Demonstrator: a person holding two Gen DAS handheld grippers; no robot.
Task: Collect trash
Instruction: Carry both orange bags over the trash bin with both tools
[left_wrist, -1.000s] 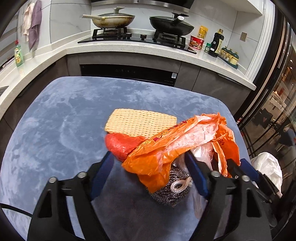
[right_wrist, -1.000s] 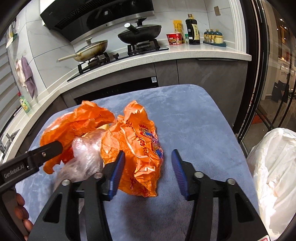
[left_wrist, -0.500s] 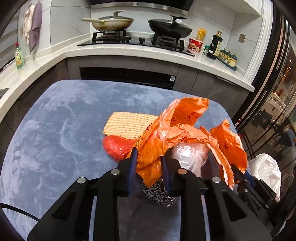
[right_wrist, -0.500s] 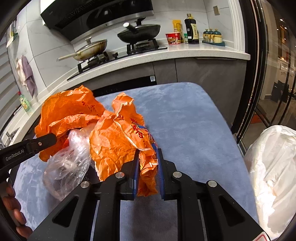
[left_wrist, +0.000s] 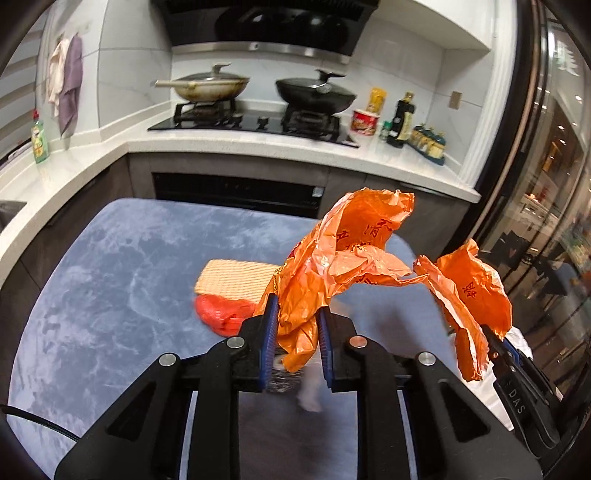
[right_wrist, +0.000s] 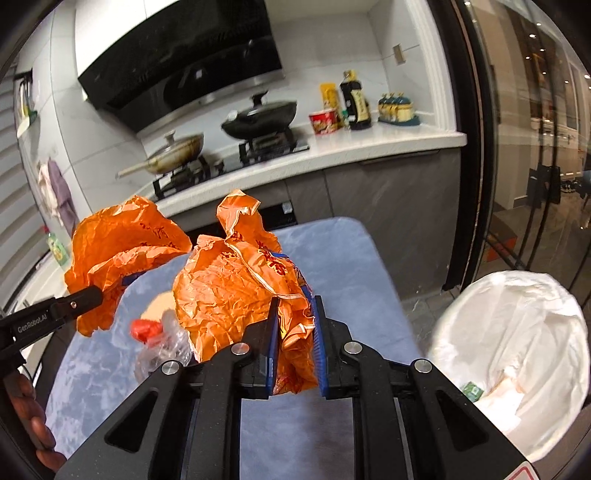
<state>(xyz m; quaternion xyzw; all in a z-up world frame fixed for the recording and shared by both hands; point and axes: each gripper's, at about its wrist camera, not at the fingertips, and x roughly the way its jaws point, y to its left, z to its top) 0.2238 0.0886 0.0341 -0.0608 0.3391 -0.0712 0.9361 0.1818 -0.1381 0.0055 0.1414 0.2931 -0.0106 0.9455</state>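
Left gripper (left_wrist: 294, 334) clamped on the orange plastic bag (left_wrist: 343, 258), blue pads pressed onto a bunched fold of the film with only that crumpled layer between them; jaws nearly together. Right gripper (right_wrist: 294, 334) likewise pinched tight on the other edge of the same bag, a thick wad of orange film caught between its pads and hanging below them. Bag raised above the blue-grey table (left_wrist: 122, 266) and spread between the two grips, mouth parted, printed red characters visible on both flaps. Seen from the right wrist view, left gripper's finger tip (right_wrist: 79, 299) buried in the far flap. Below the bag, a clear plastic wrapper (right_wrist: 162, 343) drooping, blurred, whether touching the table not determinable. Red crumpled bag (left_wrist: 223, 314) lying on the table, touching the near edge of a woven straw mat (left_wrist: 236, 278). Something metallic and mesh-like partly visible beneath the left gripper's pads (left_wrist: 284, 373), mostly hidden. White-lined trash bin (right_wrist: 517, 354) standing on the floor just beyond the table's right edge, open, with a few scraps inside. Kitchen counter behind, carrying a lidded pan (left_wrist: 207, 86) and a black wok (left_wrist: 316, 94) on the stove.
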